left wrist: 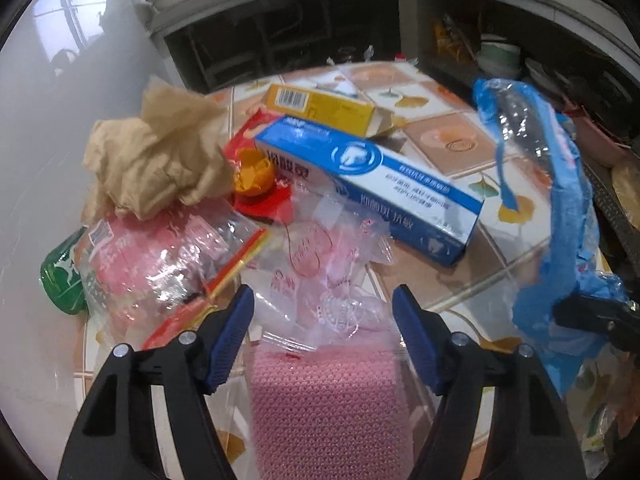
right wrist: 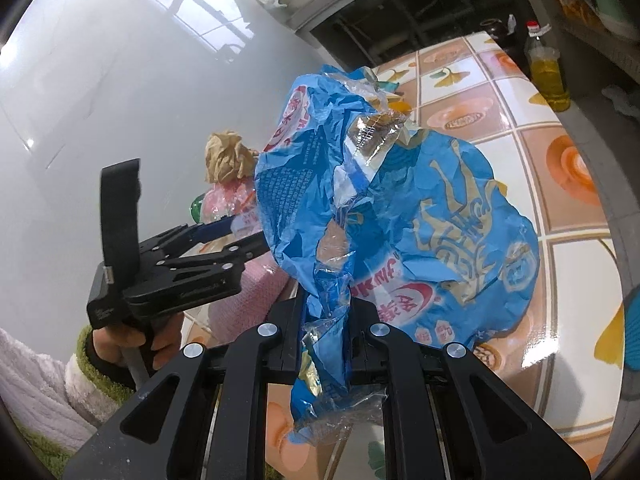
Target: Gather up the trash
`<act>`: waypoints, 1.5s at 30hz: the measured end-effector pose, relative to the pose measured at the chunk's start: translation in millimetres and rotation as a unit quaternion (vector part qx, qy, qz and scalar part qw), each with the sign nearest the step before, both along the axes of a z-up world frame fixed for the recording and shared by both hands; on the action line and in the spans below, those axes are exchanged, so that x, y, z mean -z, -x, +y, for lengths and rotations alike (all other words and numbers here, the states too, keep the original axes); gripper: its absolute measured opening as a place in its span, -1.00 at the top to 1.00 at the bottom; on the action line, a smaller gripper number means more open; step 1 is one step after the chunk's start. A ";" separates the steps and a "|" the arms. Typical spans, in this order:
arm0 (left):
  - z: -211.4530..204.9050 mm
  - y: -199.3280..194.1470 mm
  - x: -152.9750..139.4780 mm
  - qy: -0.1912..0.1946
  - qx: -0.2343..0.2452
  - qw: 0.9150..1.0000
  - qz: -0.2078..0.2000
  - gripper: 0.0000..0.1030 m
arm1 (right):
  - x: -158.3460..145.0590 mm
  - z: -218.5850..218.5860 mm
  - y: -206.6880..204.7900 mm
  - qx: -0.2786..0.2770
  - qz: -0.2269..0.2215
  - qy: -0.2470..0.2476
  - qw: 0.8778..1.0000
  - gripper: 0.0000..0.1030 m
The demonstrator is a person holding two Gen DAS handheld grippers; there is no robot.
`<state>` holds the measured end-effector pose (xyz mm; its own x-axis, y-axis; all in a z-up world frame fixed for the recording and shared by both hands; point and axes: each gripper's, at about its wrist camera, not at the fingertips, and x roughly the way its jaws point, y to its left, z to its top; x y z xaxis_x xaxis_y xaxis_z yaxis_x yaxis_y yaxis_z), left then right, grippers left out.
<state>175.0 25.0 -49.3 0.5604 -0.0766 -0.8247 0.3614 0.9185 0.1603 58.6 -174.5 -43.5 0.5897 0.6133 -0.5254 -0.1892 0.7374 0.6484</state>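
My left gripper (left wrist: 323, 304) is open, its jaws on either side of a clear plastic wrapper with pink print (left wrist: 320, 272) that lies over a pink mesh pad (left wrist: 328, 408). Beyond it lie a blue toothpaste box (left wrist: 372, 180), a yellow box (left wrist: 324, 108), crumpled brown paper (left wrist: 160, 152), an orange cap on red wrapping (left wrist: 254, 174), and a pink plastic pack (left wrist: 152, 264). My right gripper (right wrist: 326, 316) is shut on a crumpled blue plastic bag (right wrist: 400, 208), held up above the table; the bag also shows at the right of the left wrist view (left wrist: 560, 220).
The tiled-pattern tabletop (right wrist: 520, 152) stands against a glossy white wall (left wrist: 60, 140). A bottle of yellow oil (right wrist: 546, 68) stands at the far edge. A green object (left wrist: 60, 276) lies by the wall. Dark shelving (left wrist: 300, 28) is behind the table.
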 end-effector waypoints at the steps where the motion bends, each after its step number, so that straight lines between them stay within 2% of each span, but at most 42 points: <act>1: -0.4 -2.7 0.8 -0.002 -0.001 1.000 0.003 -0.35 | 1.2 -1.2 -0.3 -0.001 -0.001 -0.002 1.000 0.77; 4: -6.3 -8.8 6.6 -0.011 -0.006 1.000 0.016 -0.35 | 3.6 -4.4 -1.4 -0.001 -0.004 -0.009 1.000 0.77; 9: -6.5 -18.9 14.9 0.003 -0.024 0.999 0.047 -0.33 | 7.2 -10.2 3.4 0.001 -0.008 -0.019 1.000 0.77; 16: -5.7 -12.4 6.2 0.009 -0.037 0.999 0.031 -0.10 | 8.5 -15.4 7.6 0.004 -0.012 -0.027 1.000 0.77; 22: -1.4 5.7 -8.3 0.041 -0.033 0.999 0.010 0.03 | 3.4 -15.7 11.3 0.006 -0.017 -0.024 1.000 0.77; 28: 3.2 23.5 -24.8 0.082 -0.020 0.996 -0.016 0.06 | -5.1 -14.7 18.8 0.007 -0.026 -0.016 1.000 0.77; 37: 13.3 61.5 -46.5 0.132 0.003 0.991 -0.022 0.07 | -16.7 -10.2 30.0 0.010 -0.036 -0.005 0.999 0.77; 45: 22.0 91.2 -73.5 0.162 0.024 0.985 -0.046 0.07 | -31.7 -10.4 42.0 0.012 -0.059 -0.011 0.998 0.77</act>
